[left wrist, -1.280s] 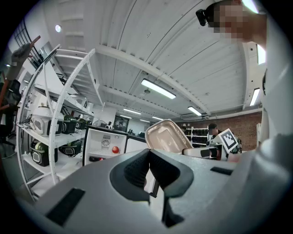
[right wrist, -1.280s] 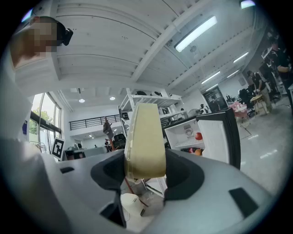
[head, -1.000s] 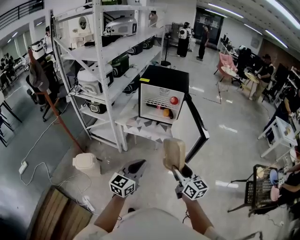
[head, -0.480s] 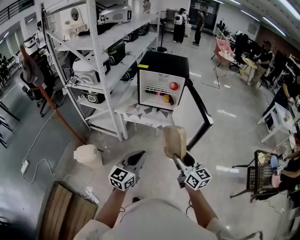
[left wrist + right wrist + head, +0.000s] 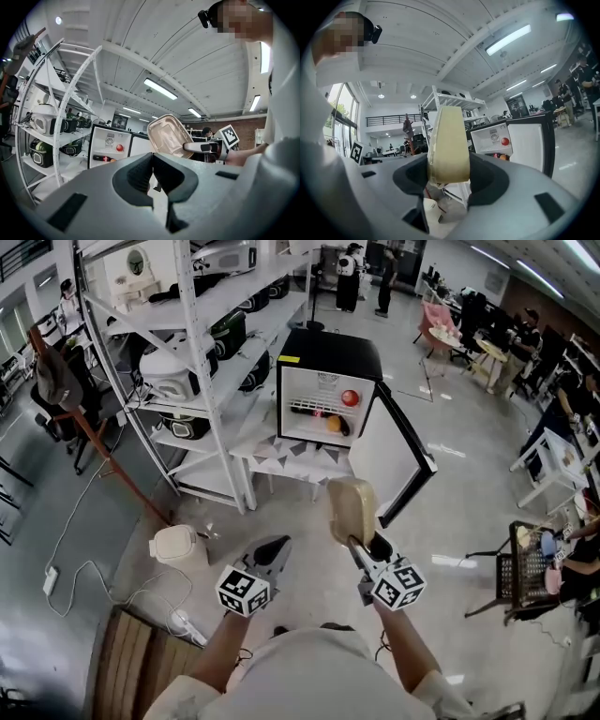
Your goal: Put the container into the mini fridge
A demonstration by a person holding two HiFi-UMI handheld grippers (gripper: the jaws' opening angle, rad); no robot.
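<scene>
Jaws on my right gripper are clamping the container, holding it on edge before the open mini fridge, well apart from it. Left gripper jaws are pressing together, empty.

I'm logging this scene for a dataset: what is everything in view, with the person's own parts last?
mini fridge: one, black with white inside, door open, on the low table
low table: one, white with grey triangles, under the fridge
round item: one, red, inside the fridge
shelving rack: one, white, left of the fridge
small appliance: one, cream, on the floor beside the rack
wire basket: one, black, far right on the floor
container: one, beige, between the right claw's jaws
left claw: one, grey, shut and empty
right claw: one, grey, shut on the container
</scene>
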